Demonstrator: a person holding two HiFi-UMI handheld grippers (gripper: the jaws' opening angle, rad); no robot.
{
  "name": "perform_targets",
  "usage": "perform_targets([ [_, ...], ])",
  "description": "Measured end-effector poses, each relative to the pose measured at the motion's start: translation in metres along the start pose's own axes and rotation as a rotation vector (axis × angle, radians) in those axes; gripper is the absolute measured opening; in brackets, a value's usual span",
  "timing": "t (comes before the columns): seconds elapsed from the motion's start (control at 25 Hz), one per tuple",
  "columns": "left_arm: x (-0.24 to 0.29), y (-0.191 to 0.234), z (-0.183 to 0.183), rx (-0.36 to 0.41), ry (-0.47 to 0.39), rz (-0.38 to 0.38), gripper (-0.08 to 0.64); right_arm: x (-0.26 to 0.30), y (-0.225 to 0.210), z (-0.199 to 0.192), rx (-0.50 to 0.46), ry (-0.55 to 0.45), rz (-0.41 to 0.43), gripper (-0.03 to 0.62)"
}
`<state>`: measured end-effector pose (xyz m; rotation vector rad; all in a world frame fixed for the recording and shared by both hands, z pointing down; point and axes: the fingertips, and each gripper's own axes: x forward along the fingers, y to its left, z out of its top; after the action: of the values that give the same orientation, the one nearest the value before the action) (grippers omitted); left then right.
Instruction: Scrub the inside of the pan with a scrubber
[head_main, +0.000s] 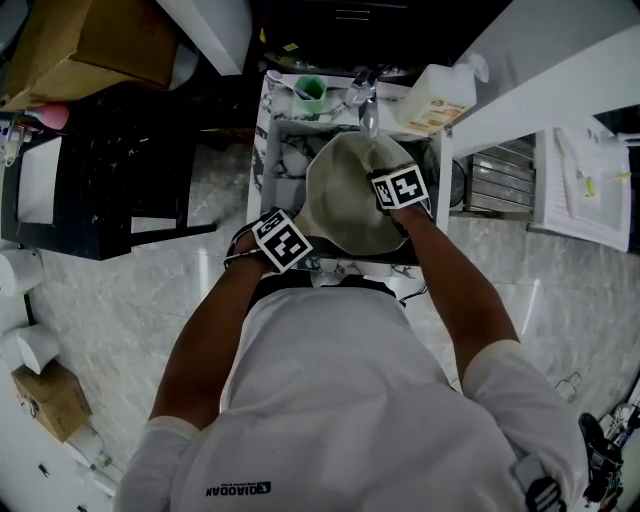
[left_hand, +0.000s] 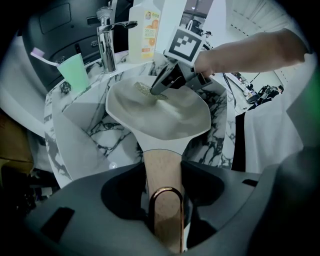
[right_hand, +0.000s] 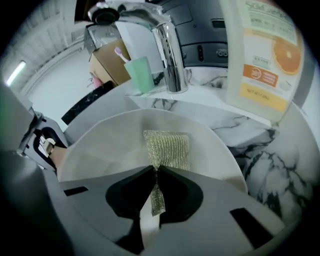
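Over the marble sink (head_main: 268, 140) the pan (head_main: 345, 200) sat tilted, its inside facing the right gripper (right_hand: 155, 192). The left gripper (left_hand: 162, 200) had its jaws clamped on the handle (left_hand: 161, 167), likely to steady the pan. The right jaws pinched the scrubber (right_hand: 167, 147) flat against the inside, which the head view hid and the right gripper view showed.

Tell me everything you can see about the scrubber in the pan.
The scrubber is a flat rectangular pad of shiny greenish-gold woven mesh. The right gripper is shut on its near edge, bunching that edge into a narrow strip between the jaws. The rest of the pad spreads flat against the pale inside of the pan.
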<state>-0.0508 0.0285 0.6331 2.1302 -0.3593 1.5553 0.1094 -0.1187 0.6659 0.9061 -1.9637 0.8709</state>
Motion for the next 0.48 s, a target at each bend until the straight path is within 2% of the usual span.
perform_targets([
  [0.2,0.000,-0.001,-0.001,0.001,0.002,0.001,0.227,0.026,-0.001,-0.003,-0.109,0.051,-0.053,0.063],
  [0.48,0.001,0.000,-0.001,0.005,-0.001,0.005,0.227,0.045,-0.009,-0.008,-0.092,0.084,-0.078,0.063],
])
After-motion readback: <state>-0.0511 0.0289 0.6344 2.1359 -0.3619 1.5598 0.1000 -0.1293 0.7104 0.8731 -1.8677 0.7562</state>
